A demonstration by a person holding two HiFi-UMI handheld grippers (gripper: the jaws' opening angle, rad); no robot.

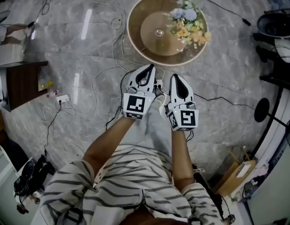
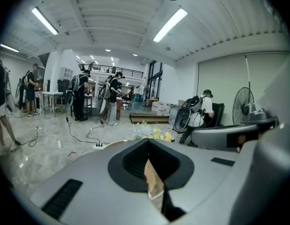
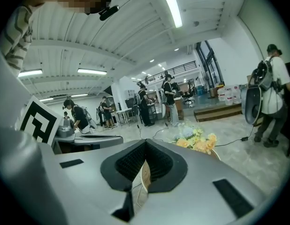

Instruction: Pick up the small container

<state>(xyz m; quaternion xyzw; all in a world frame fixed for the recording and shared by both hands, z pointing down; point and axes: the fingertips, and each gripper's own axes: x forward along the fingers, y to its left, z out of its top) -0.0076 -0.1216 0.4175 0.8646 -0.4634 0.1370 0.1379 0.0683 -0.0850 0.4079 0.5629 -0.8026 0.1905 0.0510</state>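
Short of the round tabletop (image 1: pixel 145 46), the left gripper (image 1: pixel 148 69) and right gripper (image 1: pixel 177 78) are hovering, jaws closed on nothing, likely awaiting approach.

No words or numbers are legible (the left gripper (image 1: pixel 148 70) and right gripper (image 1: pixel 176 78) carry only square markers (image 1: pixel 137 105)).

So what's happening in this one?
A person holds the left gripper and right gripper side by side over the floor, just short of a round table with flowers. Both grippers are shut and empty. Nothing is picked up yet.
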